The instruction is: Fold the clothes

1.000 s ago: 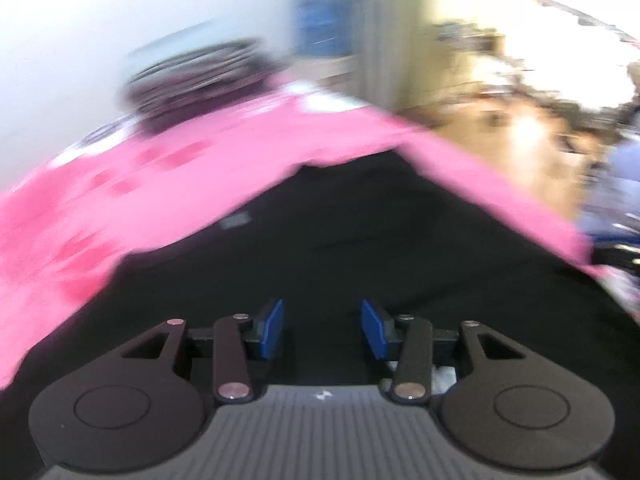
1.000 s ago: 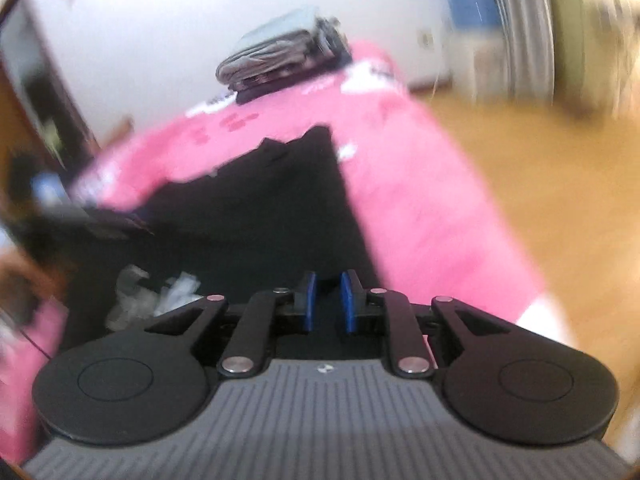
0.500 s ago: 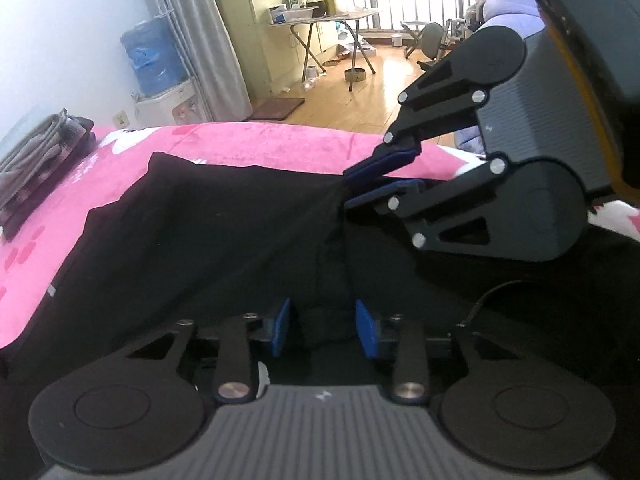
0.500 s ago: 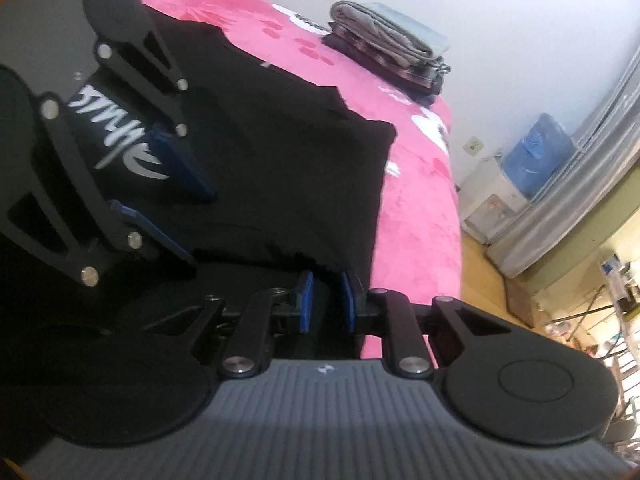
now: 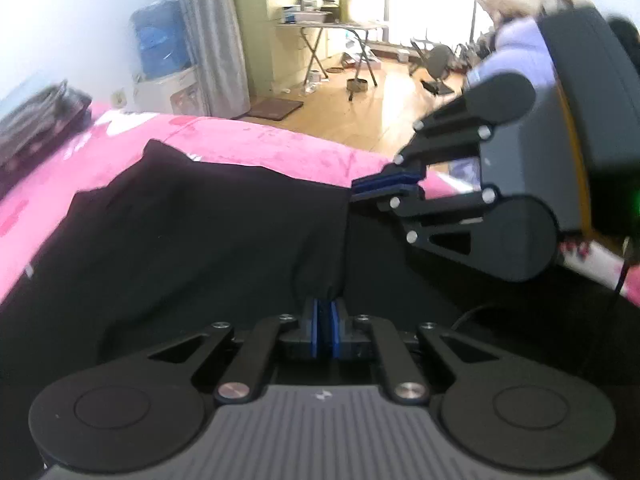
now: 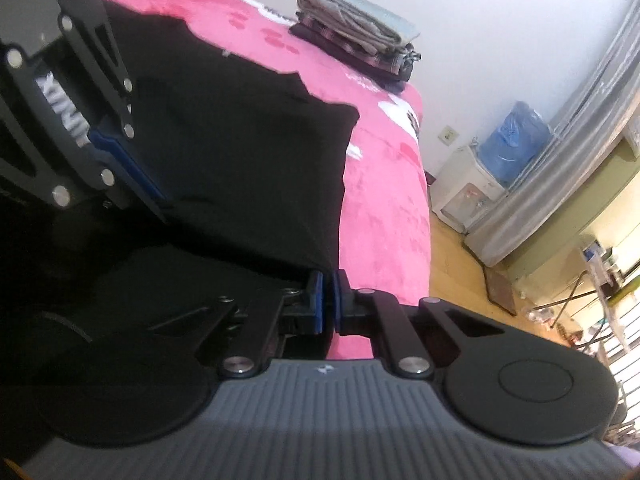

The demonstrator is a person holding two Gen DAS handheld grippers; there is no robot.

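Observation:
A black garment (image 5: pixel 192 232) lies spread on a pink bed cover (image 5: pixel 256 148). My left gripper (image 5: pixel 325 320) is shut on a bunched fold of its near edge. My right gripper (image 6: pixel 327 300) is shut on another part of the same edge, near the garment's corner (image 6: pixel 328 248). In the left wrist view the right gripper (image 5: pixel 362 190) shows at the right, pinching the cloth. In the right wrist view the left gripper (image 6: pixel 162 210) shows at the left, over the black garment (image 6: pixel 240 140). The cloth hangs taut between the two grips.
A stack of folded clothes (image 6: pixel 356 48) lies at the far end of the bed by the white wall. Off the bed are a water dispenser (image 6: pixel 472 188), grey curtains (image 6: pixel 560 152), wooden floor (image 5: pixel 360 116) and a folding table (image 5: pixel 332 40).
My left gripper has shut on the black garment's edge; it was half open around it half a second ago. Both grippers have lifted the edge slightly. The right gripper stays shut on the cloth.

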